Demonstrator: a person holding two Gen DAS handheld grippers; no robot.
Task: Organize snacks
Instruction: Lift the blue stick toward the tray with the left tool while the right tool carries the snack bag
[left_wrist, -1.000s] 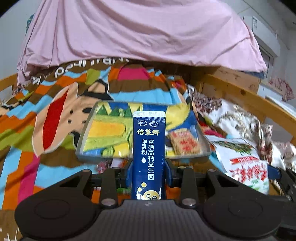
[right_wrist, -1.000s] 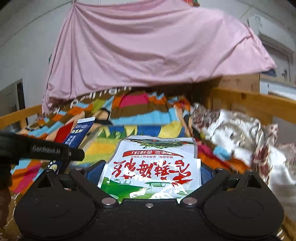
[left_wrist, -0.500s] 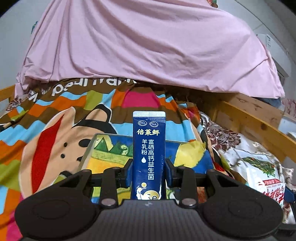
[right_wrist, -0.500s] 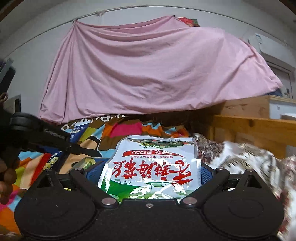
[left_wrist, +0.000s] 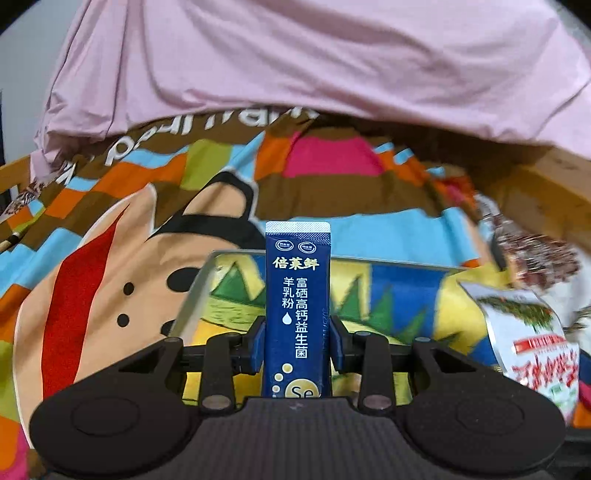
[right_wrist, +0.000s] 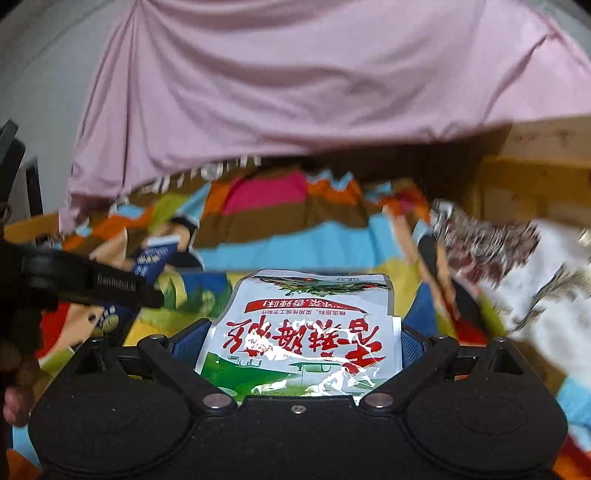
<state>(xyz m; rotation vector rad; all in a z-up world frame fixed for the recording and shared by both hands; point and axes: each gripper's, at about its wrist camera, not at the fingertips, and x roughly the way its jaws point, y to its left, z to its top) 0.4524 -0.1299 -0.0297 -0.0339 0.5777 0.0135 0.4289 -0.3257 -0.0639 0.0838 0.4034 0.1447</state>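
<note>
Left gripper (left_wrist: 297, 339) pinches a dark blue stick sachet (left_wrist: 297, 306), blue pads pressed on both long edges. Sachet stands upright between the fingers, sealed crimp end up, white Chinese print and a gold "Se" mark near the bottom. Same sachet (right_wrist: 153, 258) shows in the right wrist view at far left, tilted, behind the left gripper's black finger (right_wrist: 92, 284). A hand (right_wrist: 14, 391) shows at the left edge there, partly cut off.

Right gripper (right_wrist: 297, 343) is clamped on a white foil snack bag (right_wrist: 303, 332), pads against both sides. Red lettering reads upside down from the camera, green landscape print at the near end, greens pictured at the far end. The bag (left_wrist: 532, 339) also shows at the right edge of the left wrist view, to the right of the sachet, apart from it.

Clear shallow tray (left_wrist: 199, 288) lies on the bed ahead of and below both grippers; its near-left rim shows as a pale bar, the bedding pattern visible through it. Can't tell whether either snack touches the tray.

Bed is covered with a multicolour cartoon-print blanket (left_wrist: 110, 258). Pink sheet (left_wrist: 295, 66) hangs across the back. Wooden bed frame (right_wrist: 535, 184) on the right, floral bedding (right_wrist: 517, 251) next to it, motion-blurred.
</note>
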